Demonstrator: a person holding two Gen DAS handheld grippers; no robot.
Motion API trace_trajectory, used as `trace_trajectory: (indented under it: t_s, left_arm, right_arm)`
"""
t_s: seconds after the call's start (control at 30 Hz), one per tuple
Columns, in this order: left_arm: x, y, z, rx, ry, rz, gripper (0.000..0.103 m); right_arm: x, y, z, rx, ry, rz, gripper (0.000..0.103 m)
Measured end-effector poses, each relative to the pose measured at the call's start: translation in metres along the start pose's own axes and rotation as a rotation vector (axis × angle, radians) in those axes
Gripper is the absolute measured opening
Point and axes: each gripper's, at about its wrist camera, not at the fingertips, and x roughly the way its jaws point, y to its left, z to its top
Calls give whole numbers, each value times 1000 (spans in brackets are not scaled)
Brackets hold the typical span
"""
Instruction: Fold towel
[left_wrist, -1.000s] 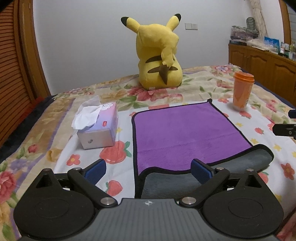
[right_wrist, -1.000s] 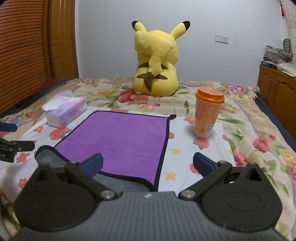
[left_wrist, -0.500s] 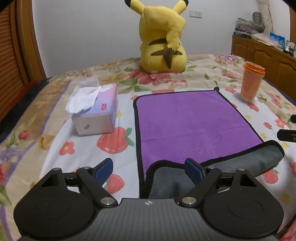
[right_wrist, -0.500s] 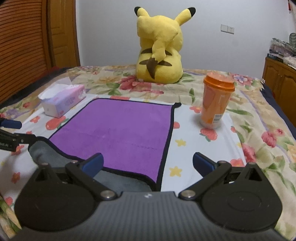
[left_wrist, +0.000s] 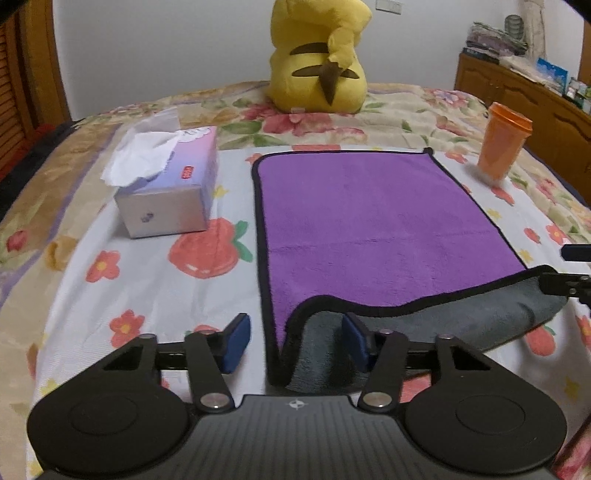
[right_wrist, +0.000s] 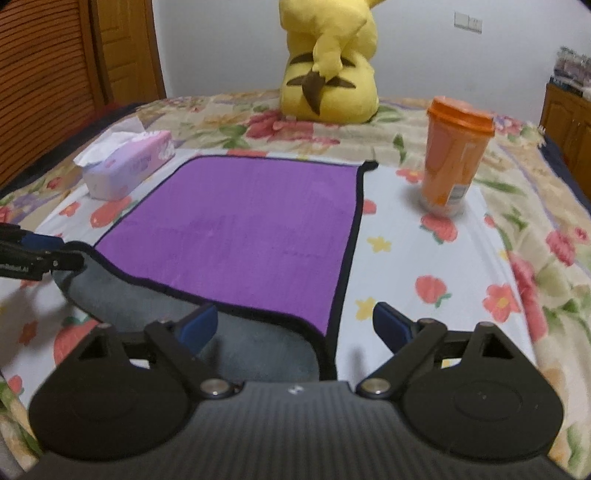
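A purple towel (left_wrist: 373, 221) with a black hem and grey underside lies flat on the flowered bed; it also shows in the right wrist view (right_wrist: 251, 229). Its near edge is turned up, showing the grey side (left_wrist: 461, 317). My left gripper (left_wrist: 295, 343) is open, its blue pads either side of the towel's near left corner. My right gripper (right_wrist: 293, 326) is open, astride the near right corner. The right gripper's tip shows at the left wrist view's right edge (left_wrist: 569, 273), and the left gripper's tip at the right wrist view's left edge (right_wrist: 33, 254).
A tissue box (left_wrist: 166, 184) stands left of the towel. An orange lidded cup (right_wrist: 454, 155) stands to its right. A yellow plush toy (left_wrist: 317, 62) sits behind it near the wall. A wooden cabinet (left_wrist: 524, 92) is at the far right.
Both grippers have moved forward and down towards the towel's near corners; the jaws stay open. The towel's near edge stays turned up.
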Motion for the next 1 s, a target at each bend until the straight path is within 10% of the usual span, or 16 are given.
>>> trace_trajectory:
  t_s: [0.53,1.0]
  left_arm:
    - [8,-6,-7,22,62,-11,42]
    - [9,-3,-8,6,70,-23,24]
  right_arm:
    - [14,-2,-6,48,109,97,79]
    - [15,-11,-6,49,136,75,23]
